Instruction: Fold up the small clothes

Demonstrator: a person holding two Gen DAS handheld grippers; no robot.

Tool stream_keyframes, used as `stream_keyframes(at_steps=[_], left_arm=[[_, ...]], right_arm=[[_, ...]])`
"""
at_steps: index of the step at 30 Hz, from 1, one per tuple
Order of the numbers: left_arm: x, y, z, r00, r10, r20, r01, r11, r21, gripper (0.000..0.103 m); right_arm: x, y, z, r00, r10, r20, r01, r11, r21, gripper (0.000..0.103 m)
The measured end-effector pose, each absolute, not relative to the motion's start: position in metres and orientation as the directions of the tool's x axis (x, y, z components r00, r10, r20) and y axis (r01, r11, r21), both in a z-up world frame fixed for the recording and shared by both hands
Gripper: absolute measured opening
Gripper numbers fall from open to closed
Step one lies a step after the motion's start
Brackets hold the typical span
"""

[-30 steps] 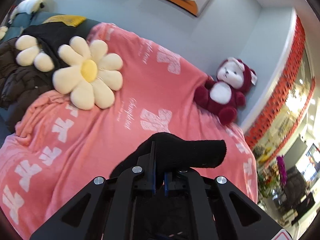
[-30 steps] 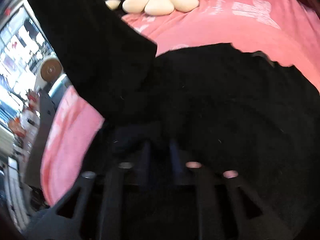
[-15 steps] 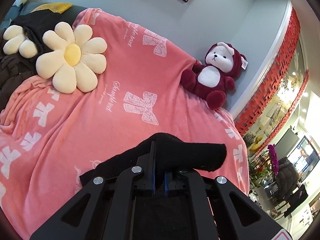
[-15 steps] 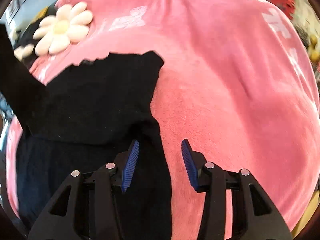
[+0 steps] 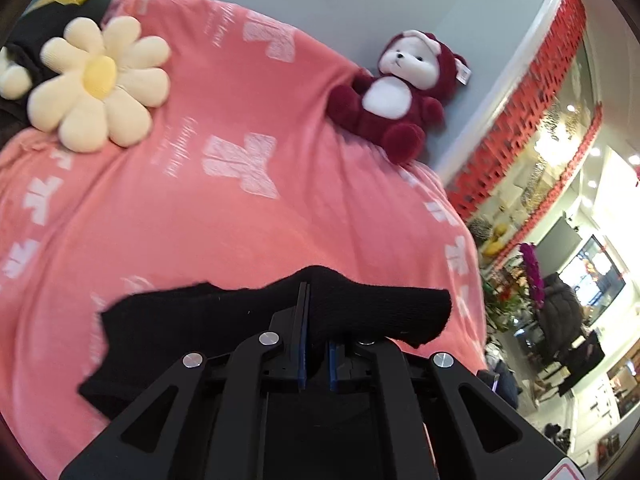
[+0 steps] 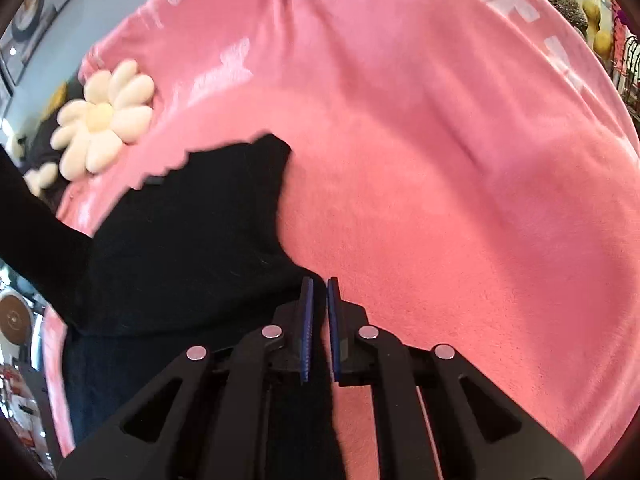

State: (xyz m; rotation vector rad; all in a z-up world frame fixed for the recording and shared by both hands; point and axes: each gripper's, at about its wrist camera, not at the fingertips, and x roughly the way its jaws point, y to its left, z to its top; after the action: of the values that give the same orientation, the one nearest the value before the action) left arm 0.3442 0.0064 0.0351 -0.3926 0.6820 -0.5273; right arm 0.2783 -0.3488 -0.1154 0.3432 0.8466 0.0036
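Left gripper (image 5: 316, 354): you are pinching a fold of the black knit garment (image 5: 224, 320) between nearly closed blue pads; the cloth is humping over the fingertips and a cuff-like end is sticking out to the right.

Right gripper (image 6: 319, 320): the pads are standing almost together at the garment's edge (image 6: 188, 248). Dark cloth is running under the left finger, but you cannot tell from here whether any is caught between the pads.

The garment is lying partly spread on the pink blanket (image 6: 440, 160), one part rising off the left of the right wrist view, probably toward your left grip.

Handling, as a judgement: it is looking light, soft and limp, with no stiffness, so it is likely sagging wherever unsupported. The fuzzy knit is probably clinging to the fleecy blanket rather than sliding. Take hold at hems, corners or the cuff, with a full bite of cloth, not a single thin layer.

Farther out: a flower cushion (image 5: 100, 80) and a plush bear (image 5: 392, 92) are sitting well apart from the work.
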Motion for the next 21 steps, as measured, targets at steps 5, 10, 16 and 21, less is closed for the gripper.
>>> stream_keyframes(at_steps=[5, 10, 16, 21], left_arm=[[0.349, -0.017, 0.029, 0.634, -0.602, -0.486, 0.332, 0.779, -0.533, 0.004], [0.351, -0.036, 0.024, 0.607, -0.611, -0.509, 0.342, 0.778, -0.526, 0.004], [0.353, -0.091, -0.011, 0.532, -0.636, -0.559, 0.374, 0.769, -0.518, 0.078], [0.324, -0.081, -0.060, 0.505, -0.575, -0.644, 0.335, 0.818, -0.468, 0.075]], right_arm=[[0.336, -0.313, -0.119, 0.619, 0.192, -0.761, -0.004, 0.970, 0.242, 0.006], [0.360, -0.359, -0.130, 0.604, 0.031, -0.796, 0.200, 0.961, 0.189, 0.006], [0.314, -0.365, -0.083, 0.686, 0.236, -0.689, 0.090, 0.911, 0.402, 0.011], [0.304, -0.350, -0.099, 0.604, 0.364, -0.709, 0.018, 0.883, 0.469, 0.029]])
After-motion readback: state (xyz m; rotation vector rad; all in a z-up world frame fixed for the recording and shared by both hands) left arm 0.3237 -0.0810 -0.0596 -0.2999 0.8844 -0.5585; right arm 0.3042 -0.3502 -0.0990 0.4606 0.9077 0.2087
